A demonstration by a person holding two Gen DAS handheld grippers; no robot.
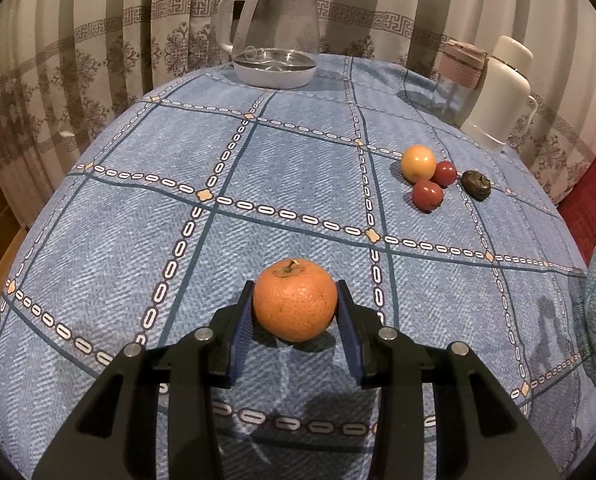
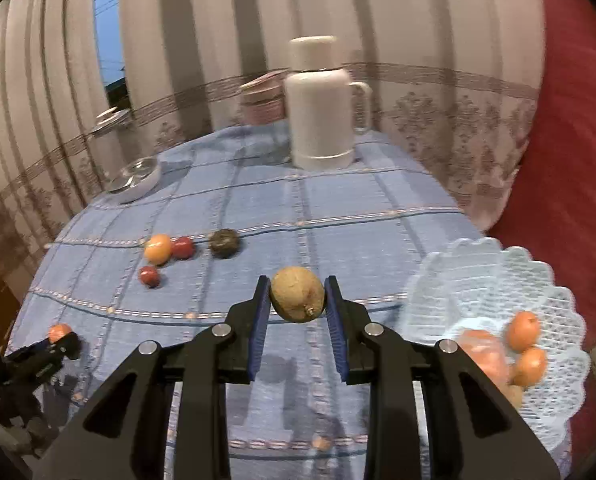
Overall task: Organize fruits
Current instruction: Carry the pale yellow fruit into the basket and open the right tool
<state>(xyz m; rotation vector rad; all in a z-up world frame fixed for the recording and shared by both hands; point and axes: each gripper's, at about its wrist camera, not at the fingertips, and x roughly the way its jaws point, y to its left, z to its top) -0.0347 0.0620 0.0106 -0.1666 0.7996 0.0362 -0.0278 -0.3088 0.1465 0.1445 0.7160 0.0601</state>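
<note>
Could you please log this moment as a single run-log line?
left gripper: shut on orange, on tablecloth | right gripper: shut on kiwi, lifted | basket: holds oranges

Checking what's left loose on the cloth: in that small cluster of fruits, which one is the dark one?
The dark wrinkled fruit, lying slightly apart at the cluster's right end. The yellow-orange fruit and the two small red fruits sit bunched together, all brightly coloured.

A table under a blue checked tablecloth (image 1: 298, 168) stands before pale striped curtains (image 1: 98, 52) with a patterned border band. Through a gap in the curtains a window (image 2: 108, 20) shows deep blue sky, and red upholstery (image 2: 570, 160) rises at the right.
</note>
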